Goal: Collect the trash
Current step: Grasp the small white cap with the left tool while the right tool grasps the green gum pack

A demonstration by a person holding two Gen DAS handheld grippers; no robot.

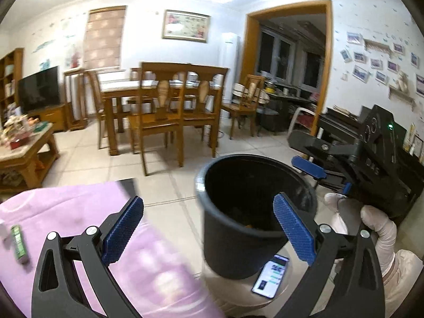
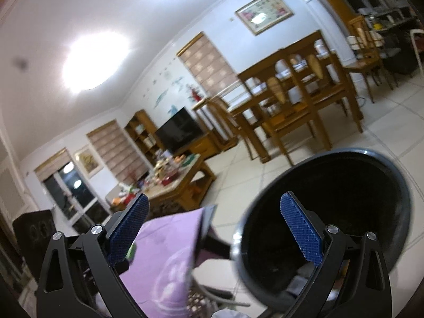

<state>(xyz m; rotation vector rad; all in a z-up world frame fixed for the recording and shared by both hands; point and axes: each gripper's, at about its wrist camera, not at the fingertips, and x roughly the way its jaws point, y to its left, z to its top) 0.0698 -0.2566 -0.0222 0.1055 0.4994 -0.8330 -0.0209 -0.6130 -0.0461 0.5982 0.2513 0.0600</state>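
Note:
A black trash bin (image 1: 238, 212) stands on a pale round stool, with some trash dimly visible inside. My left gripper (image 1: 209, 228) is open and empty, its right pad in front of the bin's near rim. My right gripper shows in the left wrist view (image 1: 326, 179) at the bin's far right, held by a gloved hand. In the right wrist view the right gripper (image 2: 220, 233) is open and empty, its right pad over the bin's mouth (image 2: 331, 212). A green wrapper (image 1: 19, 239) lies on the pink cloth (image 1: 79, 212) at the left.
A phone (image 1: 271, 275) with a lit screen lies on the stool beside the bin. A wooden coffee table (image 1: 23, 148) with clutter stands at the left. A dining table and chairs (image 1: 164, 100) stand across the tiled floor. A TV (image 1: 39, 88) is at the far left.

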